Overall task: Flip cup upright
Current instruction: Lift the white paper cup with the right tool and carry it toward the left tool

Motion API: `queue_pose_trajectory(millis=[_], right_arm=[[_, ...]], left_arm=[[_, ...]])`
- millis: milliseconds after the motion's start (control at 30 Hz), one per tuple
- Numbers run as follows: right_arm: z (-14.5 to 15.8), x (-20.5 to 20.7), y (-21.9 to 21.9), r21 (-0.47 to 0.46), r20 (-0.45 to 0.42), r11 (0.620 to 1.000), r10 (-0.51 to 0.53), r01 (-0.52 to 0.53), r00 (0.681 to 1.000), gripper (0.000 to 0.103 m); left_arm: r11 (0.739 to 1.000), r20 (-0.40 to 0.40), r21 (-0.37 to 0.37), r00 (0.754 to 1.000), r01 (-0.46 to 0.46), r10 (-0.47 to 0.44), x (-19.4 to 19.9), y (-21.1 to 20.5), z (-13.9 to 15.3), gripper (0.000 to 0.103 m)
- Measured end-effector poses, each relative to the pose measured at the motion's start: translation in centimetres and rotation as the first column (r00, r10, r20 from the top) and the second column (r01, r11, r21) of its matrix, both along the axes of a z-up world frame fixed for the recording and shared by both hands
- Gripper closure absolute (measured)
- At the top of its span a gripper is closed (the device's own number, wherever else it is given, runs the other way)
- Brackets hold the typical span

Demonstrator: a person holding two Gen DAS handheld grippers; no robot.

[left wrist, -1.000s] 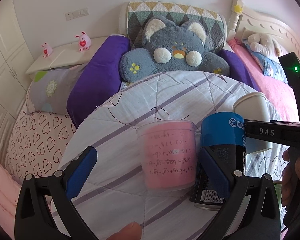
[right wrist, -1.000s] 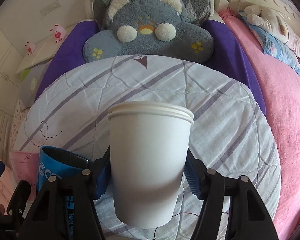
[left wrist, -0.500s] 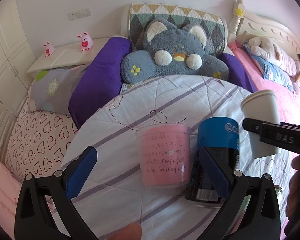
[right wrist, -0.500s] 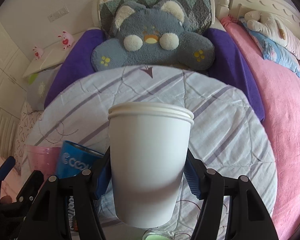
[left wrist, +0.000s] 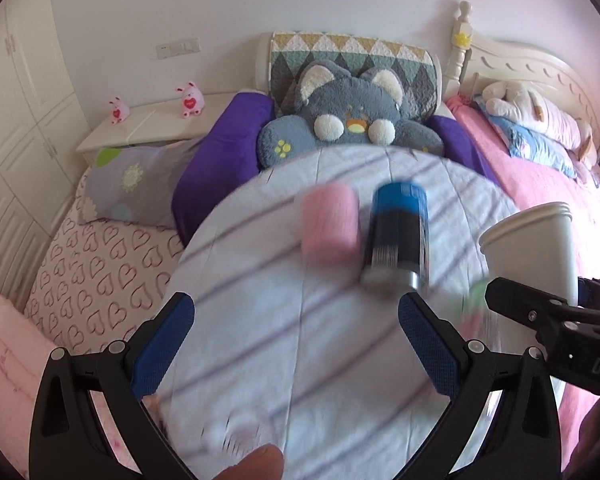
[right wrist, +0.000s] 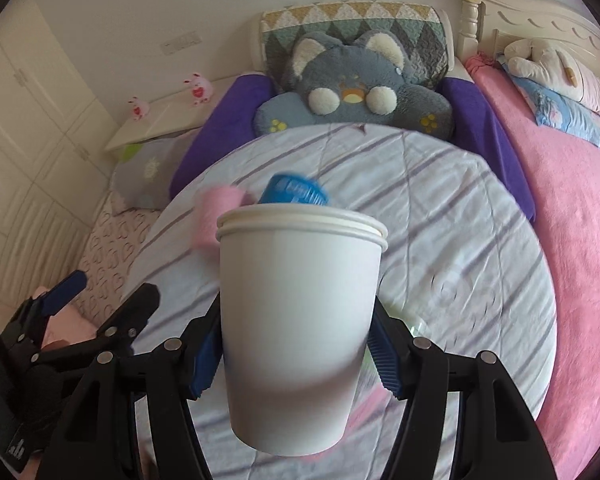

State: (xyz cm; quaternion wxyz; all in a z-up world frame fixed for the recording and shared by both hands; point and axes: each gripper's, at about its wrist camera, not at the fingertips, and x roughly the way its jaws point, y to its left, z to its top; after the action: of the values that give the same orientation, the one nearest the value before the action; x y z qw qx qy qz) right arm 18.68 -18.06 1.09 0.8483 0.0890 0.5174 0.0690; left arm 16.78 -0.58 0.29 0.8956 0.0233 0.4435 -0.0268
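My right gripper (right wrist: 292, 354) is shut on a white paper cup (right wrist: 298, 312), held upright with its rim at the top, above the round table (right wrist: 480, 240). The same cup (left wrist: 534, 250) shows at the right of the left wrist view, with the right gripper's fingers (left wrist: 540, 308) below it. My left gripper (left wrist: 296, 348) is open and empty, above the table's near side. A pink plastic cup (left wrist: 331, 224) and a blue-and-black can (left wrist: 398, 240) stand blurred on the table beyond it.
The table (left wrist: 260, 320) has a white cloth with purple stripes. Behind it are a grey plush cat cushion (left wrist: 350, 128), purple cushions (left wrist: 216, 168) and a bed with a pink blanket (right wrist: 572, 220). A greenish object (left wrist: 476, 300) lies blurred under the cup.
Both grippers have pulled back and up from the table. The pink cup and the can now look smaller and farther away. The white cup stays held in my right gripper.
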Motion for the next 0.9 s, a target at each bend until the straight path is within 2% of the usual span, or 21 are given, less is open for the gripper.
queue_pose_trajectory(millis=[233, 333, 500, 733, 833, 900], right_arm=[[-1.7, -8.3, 2.4, 0.068, -0.018, 0.996, 0.052, -0.05, 0.999, 0.038], [-3.2, -10.8, 3.3, 0.072, -0.04, 0.995, 0.071, -0.068, 0.997, 0.038], [-6.1, -12.1, 4.0, 0.055, -0.088, 0.997, 0.067, -0.062, 0.994, 0.038], [-8.7, -12.1, 3.8, 0.045, -0.136, 0.998, 0.044, -0.039, 0.99, 0.037], [-9.1, -12.6, 3.6, 0.018, -0.146, 1.0, 0.024, -0.022, 0.989, 0.03], [-8.8, -13.2, 3.1, 0.021, -0.132, 1.0, 0.005, -0.003, 0.991, 0.022]], left_arm=[[0.999, -0.04, 0.01, 0.999, -0.034, 0.035, -8.4, 2.9, -2.2, 0.0], [0.999, -0.058, 0.007, 0.997, -0.051, 0.051, -10.4, 3.6, -3.3, 0.0], [0.997, -0.104, 0.034, 0.992, -0.073, 0.076, -12.0, 4.4, -5.6, 0.0], [0.997, -0.117, 0.044, 0.991, -0.063, 0.068, -12.9, 4.1, -6.5, 0.0], [0.997, -0.122, 0.038, 0.99, -0.062, 0.066, -13.1, 4.0, -6.6, 0.0], [0.997, -0.115, 0.04, 0.991, -0.062, 0.067, -13.2, 3.9, -6.5, 0.0]])
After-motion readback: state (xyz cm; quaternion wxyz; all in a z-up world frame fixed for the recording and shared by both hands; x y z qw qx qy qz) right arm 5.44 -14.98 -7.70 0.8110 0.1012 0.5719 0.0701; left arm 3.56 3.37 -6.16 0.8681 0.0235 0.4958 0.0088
